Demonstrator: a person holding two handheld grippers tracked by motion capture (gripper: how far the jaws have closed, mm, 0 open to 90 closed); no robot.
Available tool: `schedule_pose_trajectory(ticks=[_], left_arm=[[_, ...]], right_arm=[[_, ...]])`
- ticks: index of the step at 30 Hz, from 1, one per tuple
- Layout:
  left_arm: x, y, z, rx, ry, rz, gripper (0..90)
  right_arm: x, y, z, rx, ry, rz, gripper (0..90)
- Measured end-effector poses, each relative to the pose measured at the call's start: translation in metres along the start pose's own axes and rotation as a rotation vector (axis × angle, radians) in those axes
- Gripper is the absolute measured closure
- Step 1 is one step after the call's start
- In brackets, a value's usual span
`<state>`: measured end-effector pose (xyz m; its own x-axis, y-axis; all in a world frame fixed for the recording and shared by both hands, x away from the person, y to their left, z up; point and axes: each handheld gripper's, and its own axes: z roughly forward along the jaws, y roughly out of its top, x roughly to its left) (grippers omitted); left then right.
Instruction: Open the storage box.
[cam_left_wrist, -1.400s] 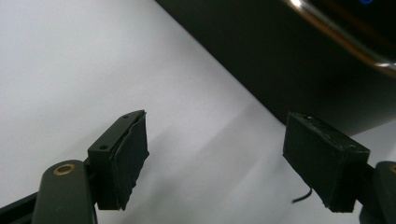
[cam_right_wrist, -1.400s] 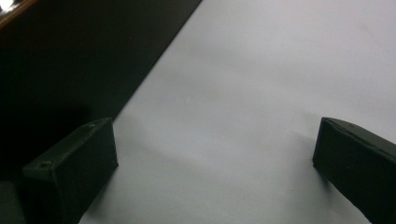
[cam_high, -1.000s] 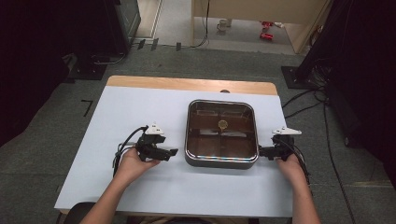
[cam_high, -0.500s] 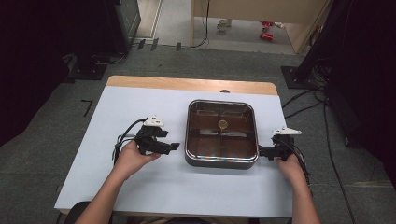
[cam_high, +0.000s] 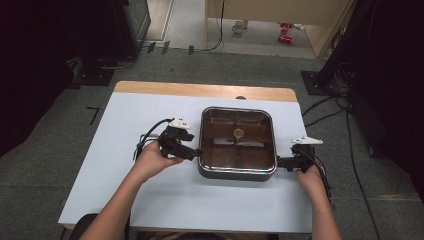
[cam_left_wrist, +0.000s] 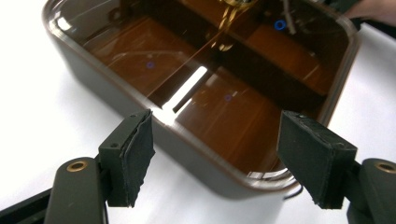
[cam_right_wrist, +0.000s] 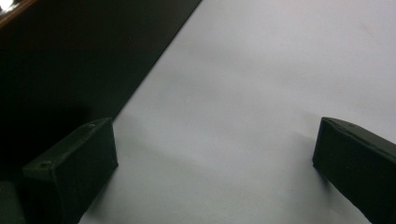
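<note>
On the white tabletop (cam_high: 125, 200), right of centre, sits the square dark metal pan with its brown-tinted glass lid (cam_high: 238, 143), rounded corners, far edge close to the bare wooden strip (cam_high: 200, 90) along the table's back. The left gripper (cam_high: 194, 153) hangs at the pan's left wall, tips touching or just beside it; from the high view I can't tell which. In the left gripper view its jaws stand wide, one black pad (cam_left_wrist: 135, 154) out over bare table, the other off the pan's near corner, and the pan's rim (cam_left_wrist: 205, 154) runs between them with air on both sides. Those jaws have just been narrowing a little, nothing pinched. The right gripper (cam_high: 281, 163) is low at the pan's right wall; in the right gripper view its jaws are spread wide over plain white surface (cam_right_wrist: 243, 93), the dark pan side (cam_right_wrist: 70, 56) just beside one pad. Plenty of open table to the left and in front of the pan; the right edge is nearer.
</note>
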<state>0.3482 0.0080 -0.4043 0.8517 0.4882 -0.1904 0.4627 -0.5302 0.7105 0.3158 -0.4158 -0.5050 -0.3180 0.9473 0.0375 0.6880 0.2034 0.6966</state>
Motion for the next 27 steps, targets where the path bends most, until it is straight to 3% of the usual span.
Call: schedule_pose_trajectory(ticks=[13,27], left_arm=[[-0.009,0.032,0.027,0.009,-0.034,0.059,27.6],[-0.011,0.058,0.05,-0.002,-0.067,0.095,29.3]], right_arm=[[0.0,0.0,0.0,0.0,0.0,0.001,0.0],[0.0,0.0,0.0,-0.002,-0.001,0.0,0.0]])
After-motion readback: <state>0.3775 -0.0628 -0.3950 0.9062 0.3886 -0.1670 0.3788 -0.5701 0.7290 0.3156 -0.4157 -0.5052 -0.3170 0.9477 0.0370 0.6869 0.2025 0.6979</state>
